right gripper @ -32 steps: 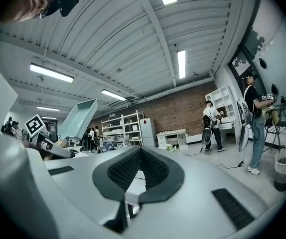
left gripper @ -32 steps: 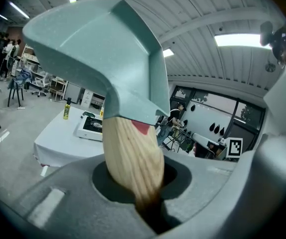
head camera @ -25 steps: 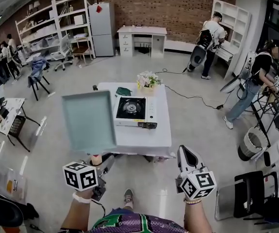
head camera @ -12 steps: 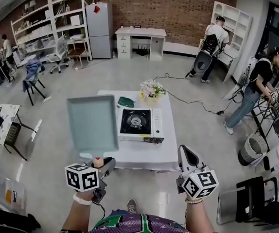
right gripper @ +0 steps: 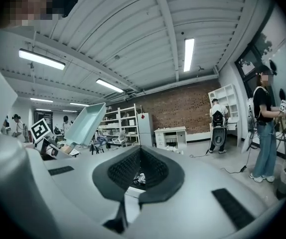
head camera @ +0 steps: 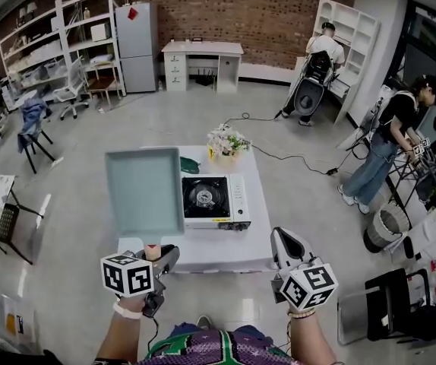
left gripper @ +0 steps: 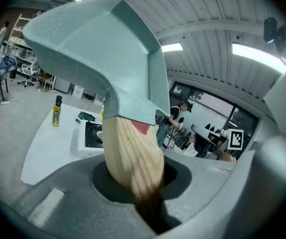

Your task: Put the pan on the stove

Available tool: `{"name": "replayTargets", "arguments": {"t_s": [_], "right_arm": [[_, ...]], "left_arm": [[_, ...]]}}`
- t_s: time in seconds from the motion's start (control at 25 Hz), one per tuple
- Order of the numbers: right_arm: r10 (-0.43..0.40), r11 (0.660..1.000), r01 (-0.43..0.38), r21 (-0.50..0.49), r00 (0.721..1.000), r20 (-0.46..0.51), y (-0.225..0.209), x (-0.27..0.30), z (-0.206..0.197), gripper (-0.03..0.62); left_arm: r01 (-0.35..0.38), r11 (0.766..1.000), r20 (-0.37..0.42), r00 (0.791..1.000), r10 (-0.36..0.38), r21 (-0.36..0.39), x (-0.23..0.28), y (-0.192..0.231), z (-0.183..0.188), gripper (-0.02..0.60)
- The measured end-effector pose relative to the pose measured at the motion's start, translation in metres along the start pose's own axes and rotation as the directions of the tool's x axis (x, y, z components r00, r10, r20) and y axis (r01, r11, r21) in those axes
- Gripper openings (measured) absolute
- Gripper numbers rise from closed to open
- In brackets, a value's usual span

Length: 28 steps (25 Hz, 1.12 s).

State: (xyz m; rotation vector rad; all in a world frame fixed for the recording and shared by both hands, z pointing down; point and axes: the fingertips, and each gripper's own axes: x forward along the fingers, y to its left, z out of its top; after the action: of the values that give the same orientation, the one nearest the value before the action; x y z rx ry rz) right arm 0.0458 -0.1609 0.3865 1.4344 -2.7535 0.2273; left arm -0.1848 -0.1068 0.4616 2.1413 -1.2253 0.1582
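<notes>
Left claw point(head camera: 159, 263) clamped on pan point(head camera: 143, 190) handle; right claw point(head camera: 285, 243) closed, empty. Hold pan level, centre over stove point(head camera: 206, 198) mid-frame, lower gently.

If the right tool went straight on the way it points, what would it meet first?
Probably the stove on the table: the right gripper view looks straight at it between the jaws of the right tool. The table's near edge might come first; height and depth are unclear.

White table point(head camera: 225, 248) is carrying a portable gas stove point(head camera: 214, 201); flowers point(head camera: 224, 140) and green cloth point(head camera: 189, 165) are sitting behind it, oil bottle point(left gripper: 57, 112) standing apart.
</notes>
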Motion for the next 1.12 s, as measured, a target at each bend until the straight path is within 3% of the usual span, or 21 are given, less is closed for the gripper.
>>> {"name": "replayTargets", "arguments": {"t_s": [0.24,0.6,1.12], "right_arm": [[-0.003,1.0,0.003,-0.022,1.0,0.018,-0.025,0.011,0.003,0.002],[0.098,0.995,-0.096,-0.026,0.994,0.056,-0.06,0.017,0.023,0.002],[0.165,0.985,-0.167,0.033,0.985,0.046,-0.103,0.01,0.0,0.002]], "left_arm": [[-0.007,1.0,0.011,1.0,0.007,0.011,0.027,0.0,0.009,0.058],[-0.061,0.997,0.047,0.997,0.064,-0.051,0.046,-0.022,0.013,0.058],[-0.122,0.99,0.032,0.992,0.124,-0.069,0.075,-0.061,0.001,0.058]]}}
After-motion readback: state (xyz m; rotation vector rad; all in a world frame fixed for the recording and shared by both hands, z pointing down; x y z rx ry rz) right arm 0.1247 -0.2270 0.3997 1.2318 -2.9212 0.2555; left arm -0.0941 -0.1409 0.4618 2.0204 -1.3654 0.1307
